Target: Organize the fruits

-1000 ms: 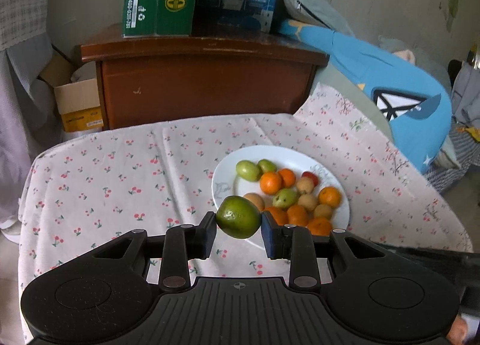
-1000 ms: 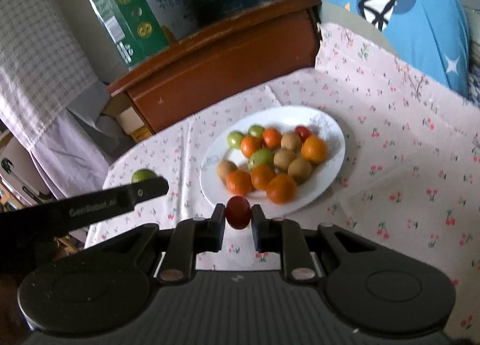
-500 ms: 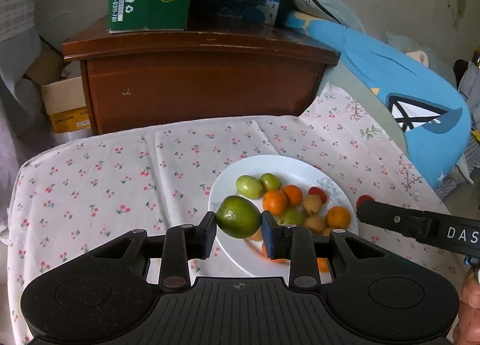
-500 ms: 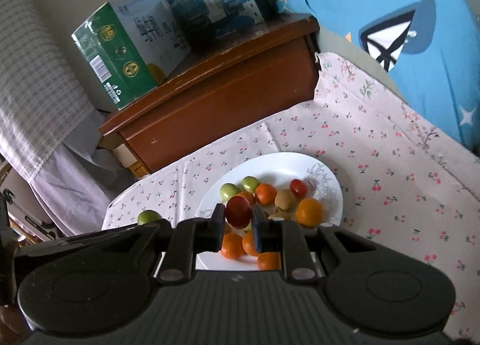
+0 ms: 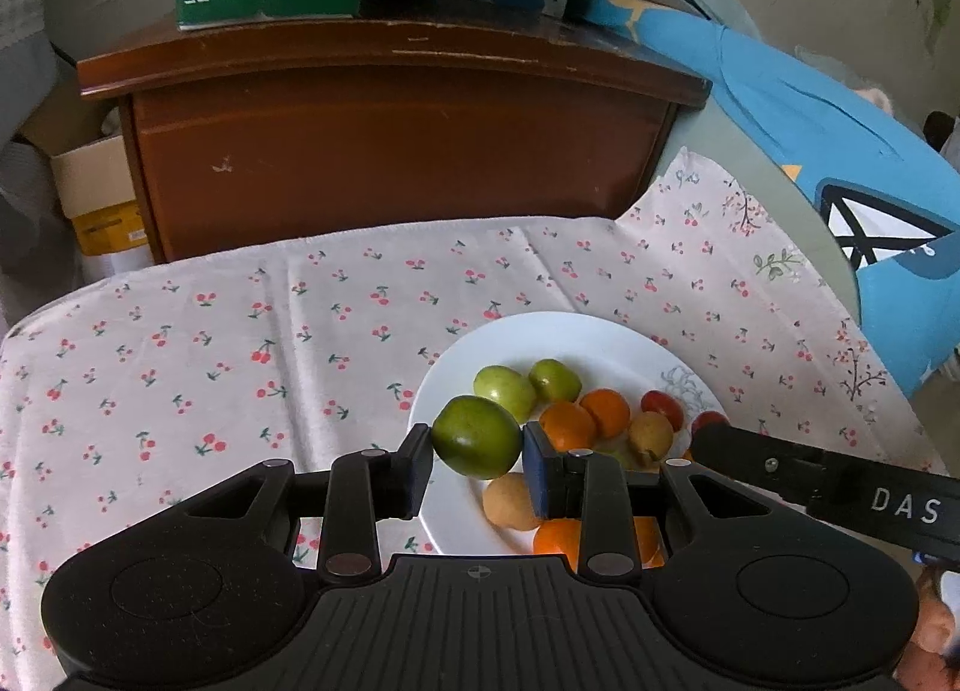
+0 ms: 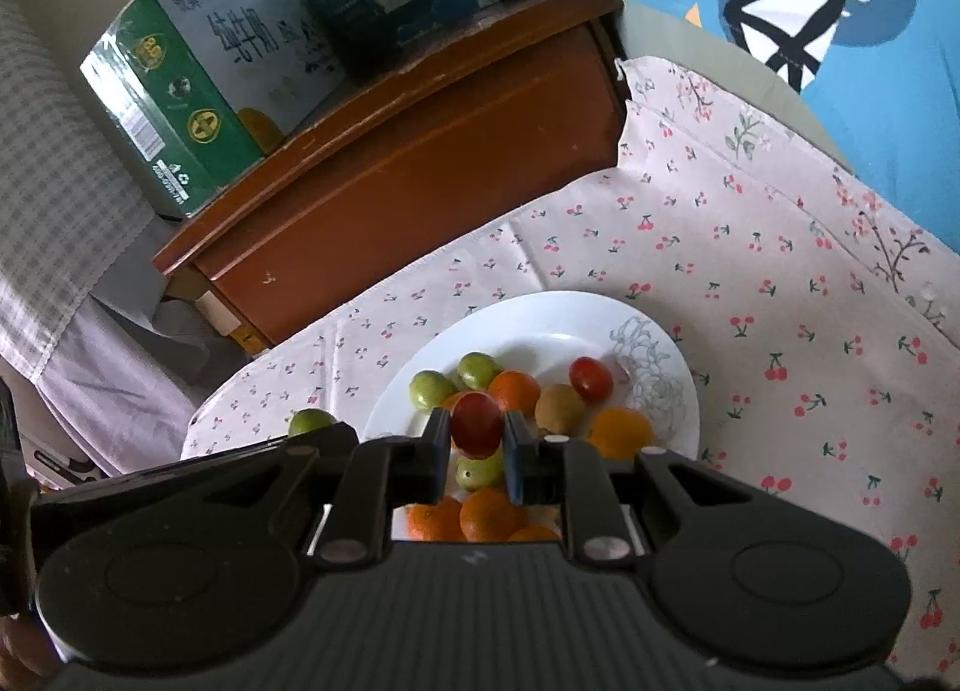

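The left hand-held gripper (image 5: 477, 466) clenches a green fruit (image 5: 476, 445) between its pads, above the nine o'clock rim of the white plate (image 5: 576, 337) on the tabletop (image 5: 240, 343). At three o'clock of it, the right hand-held gripper (image 6: 477, 451) grips a red fruit (image 6: 477, 424) over the piled fruit.

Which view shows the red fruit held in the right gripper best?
The right wrist view: the red fruit sits centred and unblocked in the right gripper. The left wrist view shows only a sliver of it behind that gripper's finger.
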Demonstrator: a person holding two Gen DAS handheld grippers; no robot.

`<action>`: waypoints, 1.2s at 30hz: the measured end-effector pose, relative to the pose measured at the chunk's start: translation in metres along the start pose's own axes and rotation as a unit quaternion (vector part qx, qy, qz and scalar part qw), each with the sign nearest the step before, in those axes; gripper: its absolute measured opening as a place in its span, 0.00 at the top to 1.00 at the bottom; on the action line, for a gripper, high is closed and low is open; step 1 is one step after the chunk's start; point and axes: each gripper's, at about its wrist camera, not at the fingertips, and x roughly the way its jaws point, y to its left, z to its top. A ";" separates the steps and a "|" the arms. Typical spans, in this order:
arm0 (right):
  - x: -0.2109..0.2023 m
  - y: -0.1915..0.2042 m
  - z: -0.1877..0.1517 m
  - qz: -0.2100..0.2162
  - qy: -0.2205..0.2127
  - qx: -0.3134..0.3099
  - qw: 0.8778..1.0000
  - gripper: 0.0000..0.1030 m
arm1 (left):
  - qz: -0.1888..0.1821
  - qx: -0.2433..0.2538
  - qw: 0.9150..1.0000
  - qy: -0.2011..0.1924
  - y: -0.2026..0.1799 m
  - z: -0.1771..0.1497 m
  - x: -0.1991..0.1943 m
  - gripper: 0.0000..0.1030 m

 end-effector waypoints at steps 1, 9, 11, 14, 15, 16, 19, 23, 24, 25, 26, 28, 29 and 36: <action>0.002 -0.001 0.000 -0.002 0.000 0.000 1.000 0.82 | -0.001 0.001 1.000 0.001 -0.001 0.001 0.002 0.71; 0.011 -0.007 0.005 -0.014 -0.006 0.013 1.000 0.78 | 0.008 0.011 1.000 -0.002 -0.006 0.006 0.005 0.64; 0.011 -0.008 0.006 -0.013 -0.007 0.018 1.000 0.75 | 0.016 0.014 1.000 -0.009 -0.008 0.006 0.001 0.44; 0.007 -0.008 0.006 -0.014 -0.010 0.021 1.000 0.60 | 0.037 0.019 0.999 -0.019 -0.010 0.006 -0.006 0.31; 0.006 -0.007 0.006 -0.016 -0.012 0.021 1.000 0.56 | 0.037 0.019 0.999 -0.020 -0.011 0.006 -0.008 0.31; 0.005 -0.007 0.006 -0.018 -0.013 0.021 1.000 0.55 | 0.037 0.019 0.999 -0.018 -0.011 0.006 -0.010 0.29; 0.002 -0.006 0.005 -0.025 -0.012 0.024 0.999 0.49 | 0.051 0.019 0.999 -0.007 -0.012 0.005 -0.013 0.20; -0.004 -0.005 0.004 -0.038 -0.015 0.025 0.999 0.38 | 0.070 0.024 0.997 -0.002 -0.014 0.000 -0.018 0.17; -0.005 -0.005 0.003 -0.041 -0.016 0.025 0.999 0.36 | 0.074 0.022 0.997 0.002 -0.014 -0.001 -0.018 0.17; -0.007 -0.005 0.003 -0.045 -0.016 0.025 0.999 0.34 | 0.076 0.020 0.997 0.004 -0.013 -0.002 -0.019 0.17; -0.009 -0.004 0.003 -0.049 -0.016 0.026 0.998 0.30 | 0.076 0.019 0.997 0.004 -0.013 -0.003 -0.020 0.17; -0.012 -0.003 0.003 -0.059 -0.015 0.024 0.998 0.28 | 0.079 0.017 0.997 0.008 -0.013 -0.005 -0.022 0.17; -0.014 -0.002 0.002 -0.063 -0.015 0.022 0.998 0.27 | 0.082 0.016 0.996 0.011 -0.013 -0.006 -0.023 0.17; -0.021 0.000 -0.003 -0.094 -0.006 0.017 0.995 0.21 | 0.099 0.005 0.994 0.035 -0.009 -0.020 -0.034 0.15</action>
